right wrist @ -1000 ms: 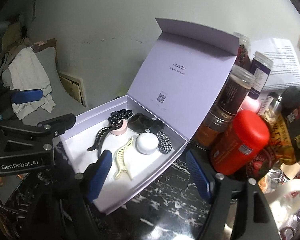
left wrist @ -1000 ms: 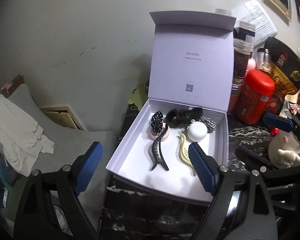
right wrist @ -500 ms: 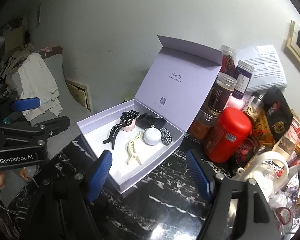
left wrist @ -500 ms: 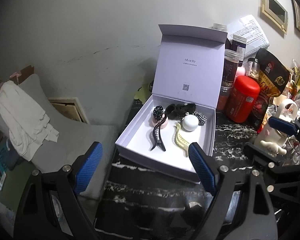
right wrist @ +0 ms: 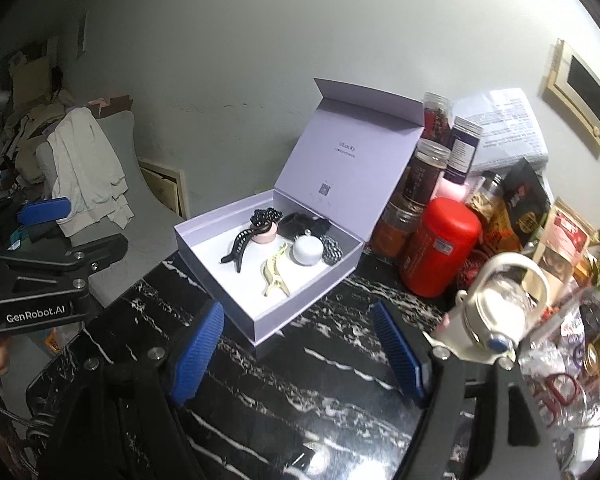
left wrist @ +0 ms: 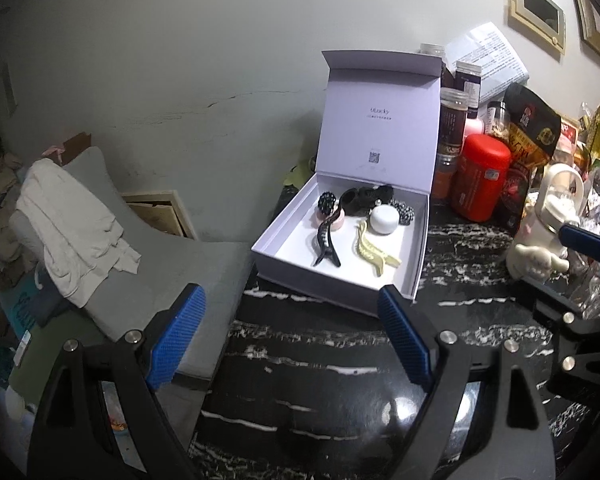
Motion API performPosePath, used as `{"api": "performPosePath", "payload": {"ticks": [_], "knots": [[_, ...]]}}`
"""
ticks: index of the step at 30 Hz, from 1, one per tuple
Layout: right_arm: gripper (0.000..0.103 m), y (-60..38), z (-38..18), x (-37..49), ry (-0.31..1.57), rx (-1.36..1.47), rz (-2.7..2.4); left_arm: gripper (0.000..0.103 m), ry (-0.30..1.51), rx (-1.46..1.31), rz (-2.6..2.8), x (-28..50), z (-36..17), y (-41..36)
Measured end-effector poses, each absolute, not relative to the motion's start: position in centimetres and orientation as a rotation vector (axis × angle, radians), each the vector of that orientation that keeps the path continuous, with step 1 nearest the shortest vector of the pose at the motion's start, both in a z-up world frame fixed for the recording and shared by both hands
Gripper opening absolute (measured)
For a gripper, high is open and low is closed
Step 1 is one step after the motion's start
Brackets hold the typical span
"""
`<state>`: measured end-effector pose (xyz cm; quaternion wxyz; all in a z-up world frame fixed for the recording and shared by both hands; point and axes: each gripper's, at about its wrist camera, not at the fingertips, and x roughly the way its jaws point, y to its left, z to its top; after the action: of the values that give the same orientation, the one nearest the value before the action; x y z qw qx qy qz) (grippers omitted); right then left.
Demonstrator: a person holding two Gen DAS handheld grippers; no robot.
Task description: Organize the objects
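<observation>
An open lavender box (left wrist: pixel 332 292) (right wrist: pixel 216 288) stands on the black marble table (left wrist: pixel 320 380) with its lid upright. Inside lie a black claw clip (left wrist: pixel 326 240) (right wrist: pixel 240 246), a cream clip (left wrist: pixel 370 248) (right wrist: pixel 274 276), a white round case (left wrist: pixel 384 220) (right wrist: pixel 307 250), a black scrunchie (left wrist: pixel 360 198) and a checkered one (right wrist: pixel 332 250). My left gripper (left wrist: pixel 289 294) hangs open in front of the box, nothing between its fingers. My right gripper (right wrist: pixel 298 308) is open too, short of the box's near corner, and holds nothing.
A red canister (left wrist: pixel 484 176) (right wrist: pixel 440 248), jars, snack bags and a white jug (right wrist: pixel 500 304) crowd the table right of the box. A white figurine (left wrist: pixel 540 256) stands near my right gripper. Left of the table is a grey chair with a white cloth (left wrist: pixel 72 220).
Both grippers have drawn back from the box, which now looks smaller and farther off. More of the marble table shows in front of it. The things in the box lie as before.
</observation>
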<state>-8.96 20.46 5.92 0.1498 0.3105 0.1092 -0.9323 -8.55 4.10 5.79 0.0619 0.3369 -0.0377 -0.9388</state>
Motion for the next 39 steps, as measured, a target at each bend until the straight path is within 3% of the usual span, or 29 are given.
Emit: {"api": "performPosePath", "payload": {"ticks": [19,39], "knots": [[0.079,22.2,1.0,-5.3,0.276,0.886,-2.681,0.087,-0.043,1.090,-2.843,-4.5,0.9,4.6],[0.080,22.9,-0.8,-6.2,0.264,0.976,-2.672,0.087,-0.129,1.106,-2.856,-4.3,-0.3,5.9]]}}
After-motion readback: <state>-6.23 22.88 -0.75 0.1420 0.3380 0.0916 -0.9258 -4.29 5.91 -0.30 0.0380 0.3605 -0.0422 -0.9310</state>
